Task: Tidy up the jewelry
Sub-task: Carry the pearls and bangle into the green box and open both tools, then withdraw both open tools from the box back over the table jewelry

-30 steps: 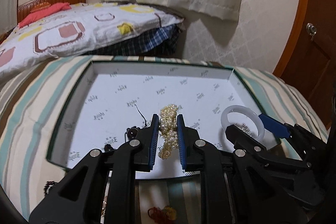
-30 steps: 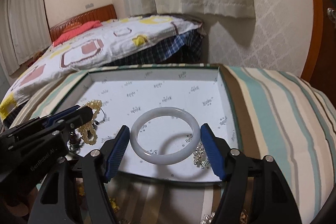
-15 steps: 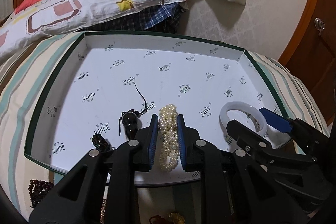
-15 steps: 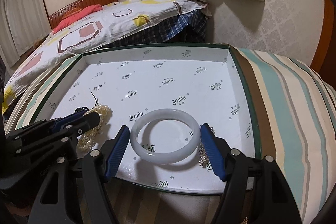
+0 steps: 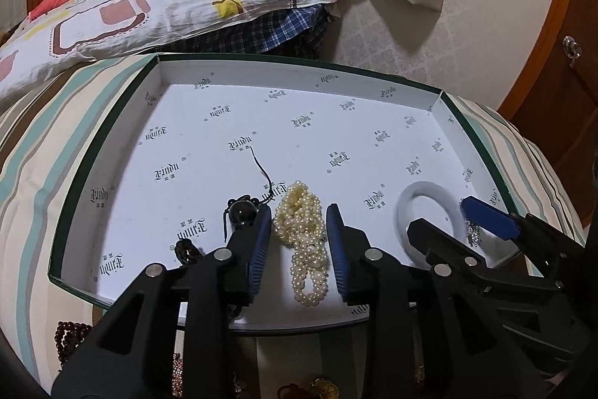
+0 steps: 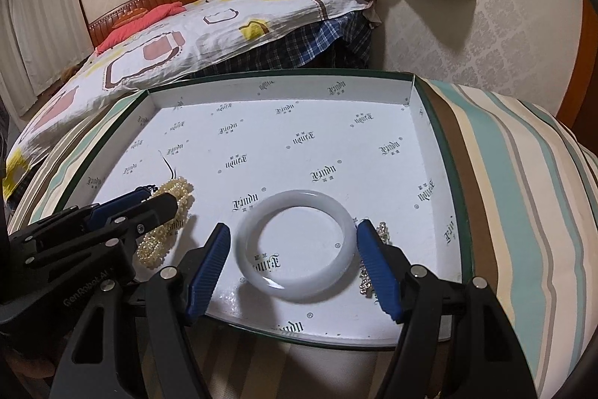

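The left hand-held gripper [image 5: 297, 234] now has its blue pads spread apart, with a clear gap on each side of the pearl necklace [image 5: 302, 234]. Half a second ago those pads were pinched tight on the pearls; now the strand lies loose in a heap on the white floor of the box lid [image 5: 112, 122], near its near edge and left of centre. Just left of the pearls sits a dark bead pendant [image 5: 243, 214] with its thin black cord trailing toward the far side, as it did before.

The right hand-held gripper [image 6: 295, 264] is open wide, its pads standing just clear of the white bangle [image 6: 297, 249] on either side. A second ago the bangle was held up above the lid between these pads; now it rests flat on the printed paper, right of the pearls and near the near edge. A small sparkly piece [image 6: 373, 260] lies against the bangle's right side, partly hidden behind the right pad.

Both views have tipped down since the earlier frames, so more of the lid's floor shows. The lid rests on a striped cover [image 6: 523, 174]. Dark red beads [image 5: 71, 339] lie on that cover outside the lid's near left corner.
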`<state>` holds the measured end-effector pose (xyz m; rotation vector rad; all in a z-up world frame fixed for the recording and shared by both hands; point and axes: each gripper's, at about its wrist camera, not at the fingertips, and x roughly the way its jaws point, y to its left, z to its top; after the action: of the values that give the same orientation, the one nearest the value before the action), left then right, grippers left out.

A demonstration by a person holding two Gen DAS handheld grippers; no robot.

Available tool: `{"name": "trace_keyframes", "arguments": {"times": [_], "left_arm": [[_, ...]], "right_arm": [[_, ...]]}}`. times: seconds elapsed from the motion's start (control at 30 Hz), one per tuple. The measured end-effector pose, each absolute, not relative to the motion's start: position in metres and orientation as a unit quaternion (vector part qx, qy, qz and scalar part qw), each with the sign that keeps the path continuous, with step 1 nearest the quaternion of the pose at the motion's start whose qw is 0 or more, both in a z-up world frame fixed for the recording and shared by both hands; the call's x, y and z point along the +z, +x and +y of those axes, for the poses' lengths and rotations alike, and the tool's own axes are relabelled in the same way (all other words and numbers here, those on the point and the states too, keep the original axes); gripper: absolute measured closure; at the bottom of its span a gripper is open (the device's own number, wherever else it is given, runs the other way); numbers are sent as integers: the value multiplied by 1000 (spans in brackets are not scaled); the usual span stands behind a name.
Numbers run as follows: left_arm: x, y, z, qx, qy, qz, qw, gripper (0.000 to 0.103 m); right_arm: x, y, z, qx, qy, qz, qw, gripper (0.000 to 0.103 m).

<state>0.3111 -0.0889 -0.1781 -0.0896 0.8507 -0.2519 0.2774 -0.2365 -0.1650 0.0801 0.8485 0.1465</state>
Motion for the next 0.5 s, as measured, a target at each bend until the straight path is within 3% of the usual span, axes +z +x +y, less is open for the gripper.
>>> {"name": "trace_keyframes", "arguments": {"times": [0.17,0.5], "left_arm": [[-177,310,-89,-121,-44,408,904,60],[-169,304,-90,-125,-45,393,910,45]], "right_arm": [[-163,275,-238,66,36,407,911,34],[-152,261,-243,57,38,389,919,34]]}}
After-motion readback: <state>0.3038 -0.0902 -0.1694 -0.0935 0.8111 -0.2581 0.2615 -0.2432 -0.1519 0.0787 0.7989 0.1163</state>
